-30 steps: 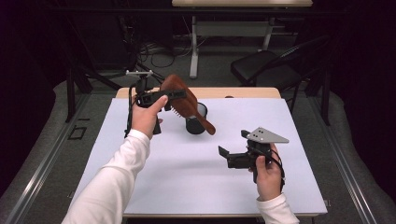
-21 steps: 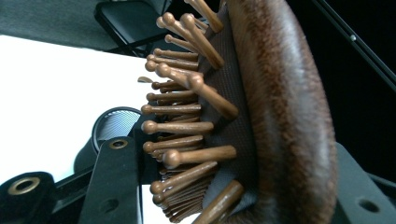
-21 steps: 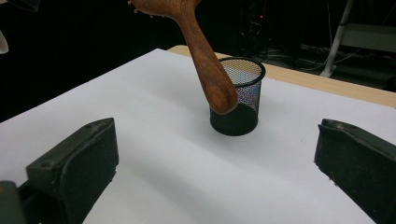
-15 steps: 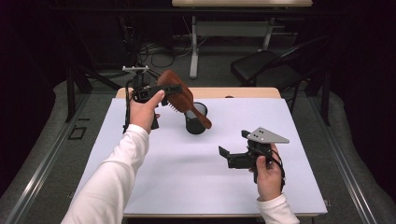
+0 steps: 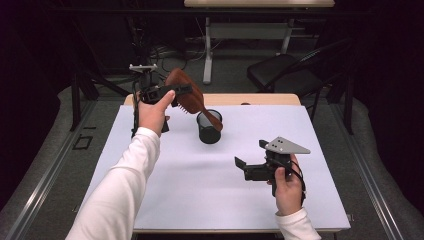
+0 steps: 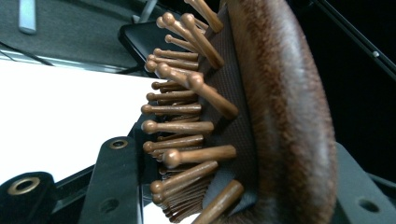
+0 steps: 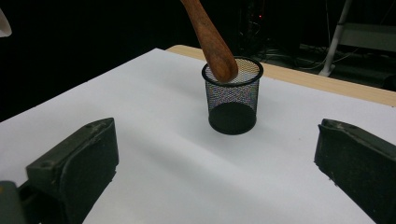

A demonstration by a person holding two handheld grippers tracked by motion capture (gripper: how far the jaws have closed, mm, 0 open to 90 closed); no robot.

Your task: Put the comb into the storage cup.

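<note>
Gripping a brown wooden hairbrush point(image 5: 186, 93) by its head, the left gripper point(image 5: 167, 92) is hanging above the far left part of the white table point(image 5: 200, 190); its jaws are pinching the head from both sides. In the left gripper view, the hairbrush point(image 6: 261, 116) is sitting between the two black jaws, its ball-tipped wooden bristles point(image 6: 180, 126) pointing toward the table.

Slanting down to the right, the brush handle is reaching the black mesh cup point(image 5: 209, 127); in the right gripper view its rounded end is sitting at the rim of the mesh cup point(image 7: 232, 95), just inside the opening. The cup is standing upright on the table, near the far middle.

Resting in the person's hand over the near right part of the table, well apart from the cup, the right gripper point(image 5: 250, 160) is holding nothing, its jaws standing spread wide and facing the cup.
</note>
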